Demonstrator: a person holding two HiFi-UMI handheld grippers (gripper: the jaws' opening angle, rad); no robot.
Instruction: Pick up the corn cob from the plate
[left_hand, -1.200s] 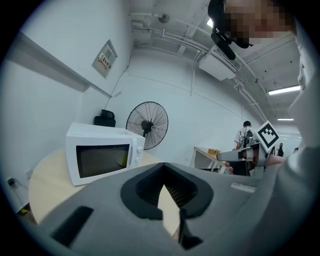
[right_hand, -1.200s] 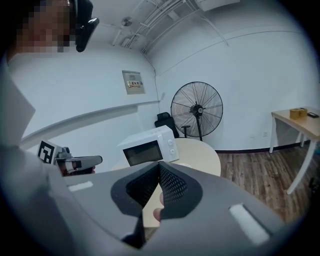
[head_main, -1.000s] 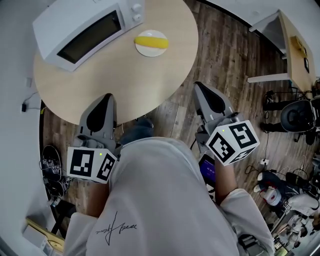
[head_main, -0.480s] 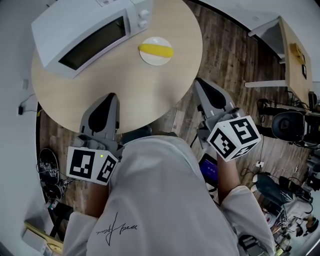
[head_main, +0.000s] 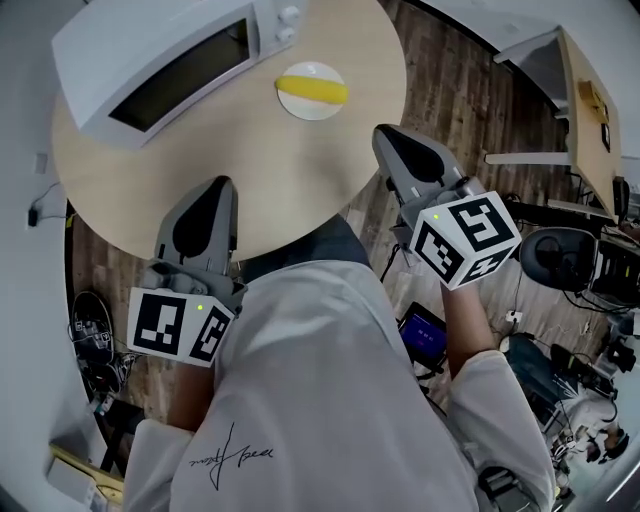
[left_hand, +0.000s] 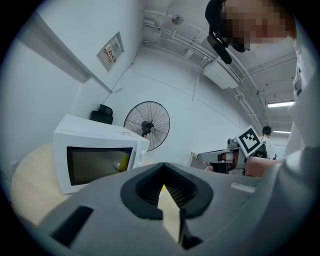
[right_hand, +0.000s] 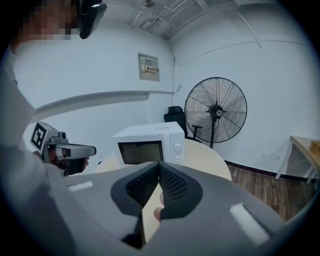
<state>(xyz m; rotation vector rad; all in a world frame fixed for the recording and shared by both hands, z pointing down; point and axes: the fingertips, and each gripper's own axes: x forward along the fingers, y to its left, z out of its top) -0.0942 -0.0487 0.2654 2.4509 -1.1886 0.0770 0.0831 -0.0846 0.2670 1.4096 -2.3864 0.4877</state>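
Room: white walls, dark plank floor (head_main: 450, 90), and a round pale-wood bench (head_main: 200, 190) with a white boxy microwave (head_main: 160, 60) on it. A wire-caged fan (right_hand: 216, 110) stands beyond the microwave.
Cob: yellow, stubby corn cob (head_main: 313, 91), lying flat across the plate just off the microwave's knob end.
Plate: small, round, white and glossy-looking plate (head_main: 300, 108), just beside the microwave, cob on top.
Left claw (head_main: 222, 186): clenched, ribbed black pads meeting at the tips, nothing gripped. It is at the bench edge facing the microwave's door, well apart from it.
Right claw (head_main: 385, 135): clenched and empty too. It hangs off the bench rim, past the plate from the microwave.
Progress: nothing lifted yet, and the cob sits untouched!
Left to do: I'd say the whole job. Open a claw, reach the plate, close on the cob's rounded sides, raise it.
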